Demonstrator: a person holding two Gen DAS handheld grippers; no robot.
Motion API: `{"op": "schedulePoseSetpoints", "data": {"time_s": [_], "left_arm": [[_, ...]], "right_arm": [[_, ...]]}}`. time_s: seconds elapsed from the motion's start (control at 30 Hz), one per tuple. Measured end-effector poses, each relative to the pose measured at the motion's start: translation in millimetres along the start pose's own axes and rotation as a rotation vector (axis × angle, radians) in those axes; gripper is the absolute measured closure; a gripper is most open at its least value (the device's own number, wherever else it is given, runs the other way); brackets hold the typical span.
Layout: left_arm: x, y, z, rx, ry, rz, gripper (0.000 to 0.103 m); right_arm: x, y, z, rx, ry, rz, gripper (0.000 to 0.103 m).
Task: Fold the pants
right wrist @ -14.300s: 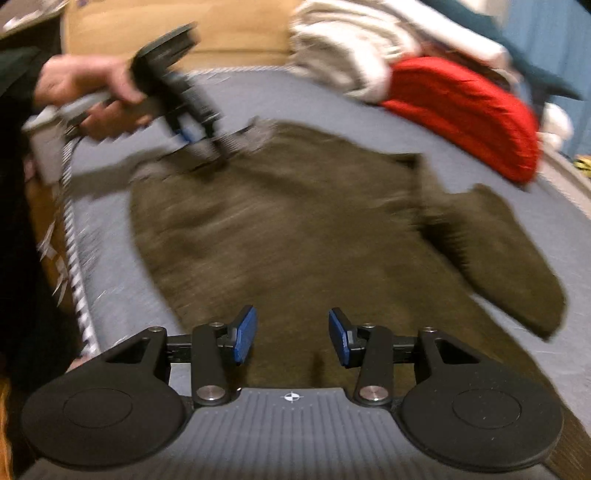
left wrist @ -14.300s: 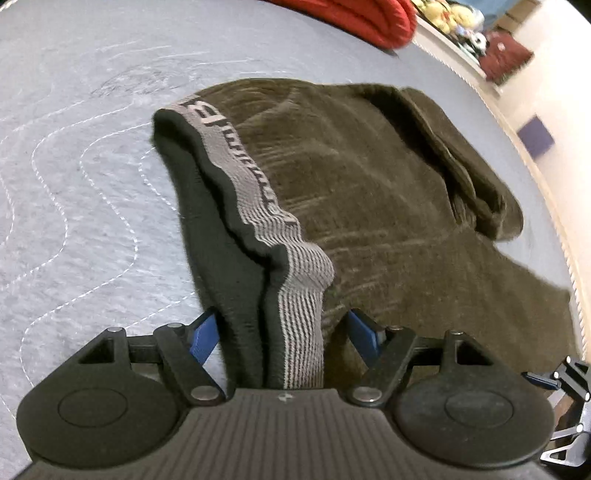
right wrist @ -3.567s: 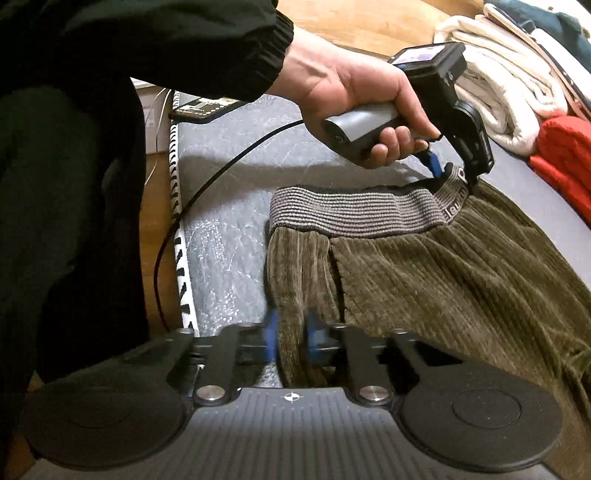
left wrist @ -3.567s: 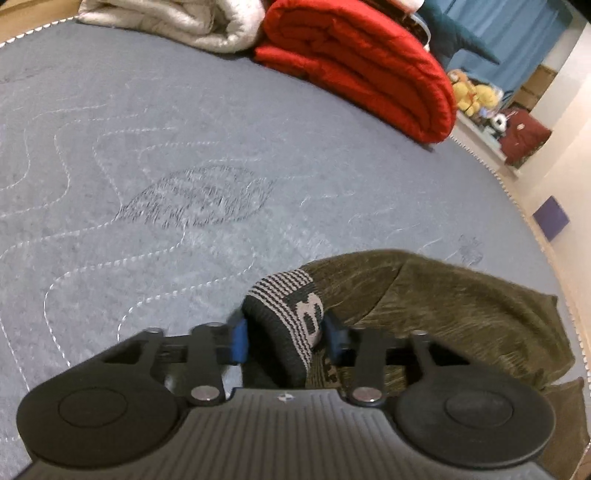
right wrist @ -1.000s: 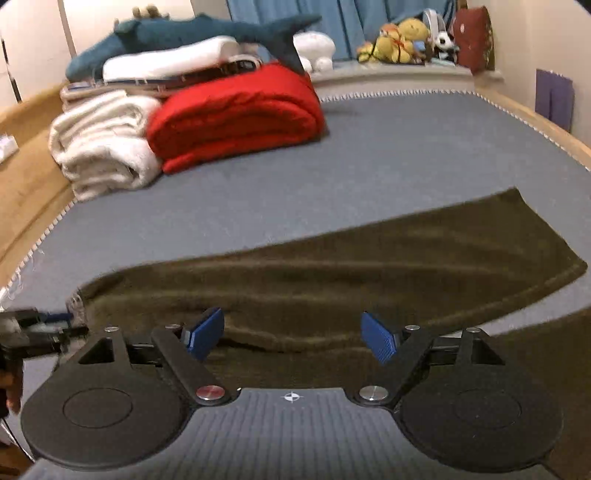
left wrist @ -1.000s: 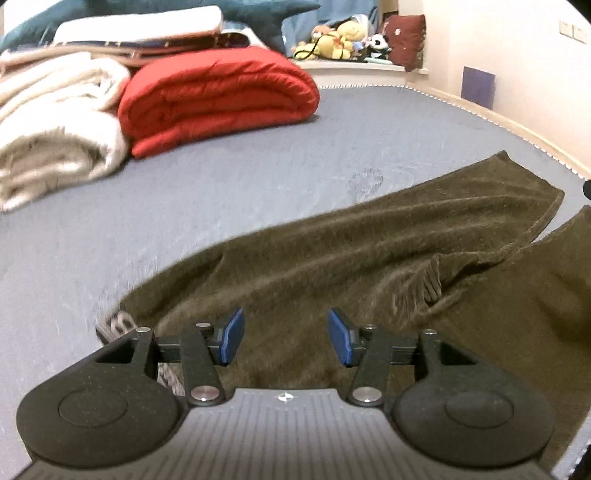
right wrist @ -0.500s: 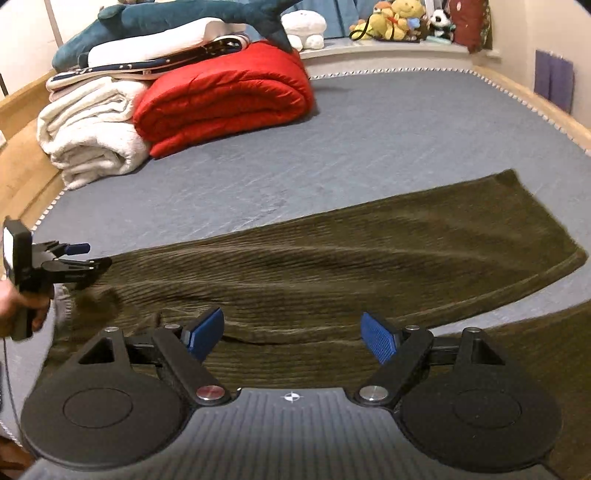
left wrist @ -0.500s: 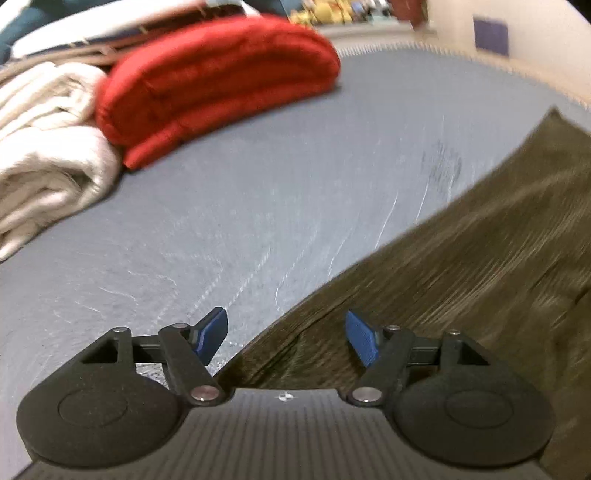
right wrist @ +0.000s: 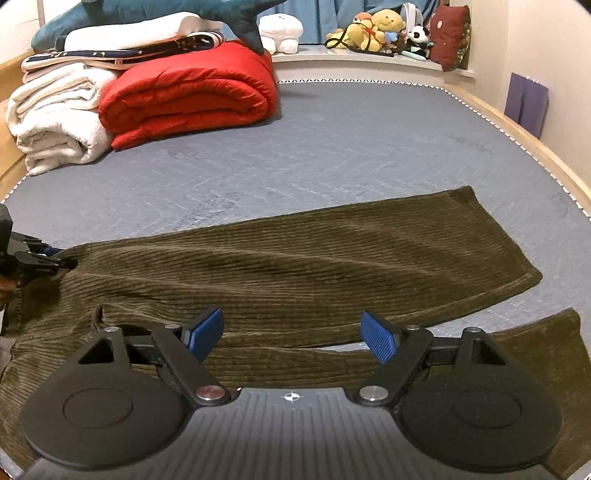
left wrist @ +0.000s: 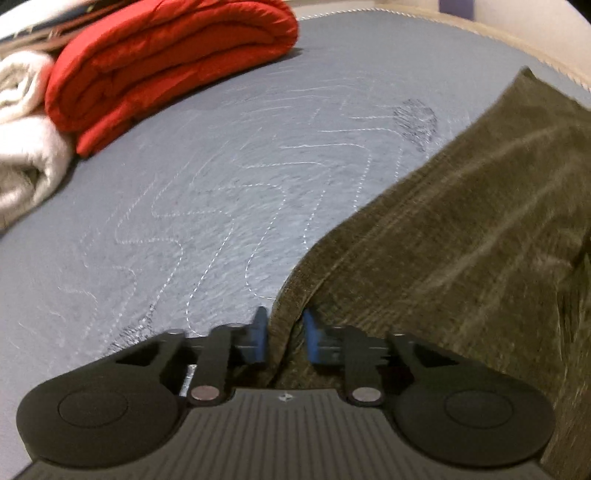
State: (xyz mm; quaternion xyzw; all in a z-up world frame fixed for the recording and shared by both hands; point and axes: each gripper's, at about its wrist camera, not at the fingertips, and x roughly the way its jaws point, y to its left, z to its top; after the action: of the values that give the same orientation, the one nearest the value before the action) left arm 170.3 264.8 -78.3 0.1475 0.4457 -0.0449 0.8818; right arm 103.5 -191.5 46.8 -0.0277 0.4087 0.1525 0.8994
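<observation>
Left wrist: left hand-held gripper (left wrist: 282, 338) closing on pants (left wrist: 461, 240) edge; right hand-held gripper (right wrist: 291, 334) wide.

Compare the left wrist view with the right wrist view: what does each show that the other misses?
Only the left wrist view shows the left gripper closing its fingers on a raised fold at the pants edge. Only the right wrist view shows both pant legs laid out lengthwise, the open right gripper above them, the plush toys and the blue shark. Both show the olive corduroy pants, the grey mattress, the red quilt and the white blanket.
</observation>
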Motion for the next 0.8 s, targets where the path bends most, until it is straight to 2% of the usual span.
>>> {"op": "schedulePoseSetpoints", "data": {"time_s": [0.17,0.33,0.47,0.57,0.7,0.8], "left_arm": [[-36.5,-20.4,1.6,0.067,-0.034,0.061,0.091],[-103.4,-54.1,-5.8,0.117,-0.113,0.09,0.092],[-177.8,-95.0,-26.8,0.159,-0.212,0.065,0.093],[-231.6,-135.9,-60.7,0.218,-0.255,0.026,0.093],[-265.7,-181.1,-122.2,0.293,-0.215,-0.061,0.093],[-256.8,-200.1,-161.8,0.367,-0.096,-0.129,0.093]], "right_arm": [[-4.7,1.3,-0.3,-0.002,-0.013,-0.017,0.02],[-5.2,2.1,-1.9,0.006,-0.013,-0.019,0.02],[-7.4,-6.1,0.9,0.051,-0.026,-0.031,0.02],[-12.3,-20.3,2.9,0.11,-0.055,-0.062,0.02],[-21.4,-48.5,2.1,0.211,-0.092,-0.111,0.02],[-28.2,-71.1,-3.2,0.287,-0.112,-0.153,0.02]]}}
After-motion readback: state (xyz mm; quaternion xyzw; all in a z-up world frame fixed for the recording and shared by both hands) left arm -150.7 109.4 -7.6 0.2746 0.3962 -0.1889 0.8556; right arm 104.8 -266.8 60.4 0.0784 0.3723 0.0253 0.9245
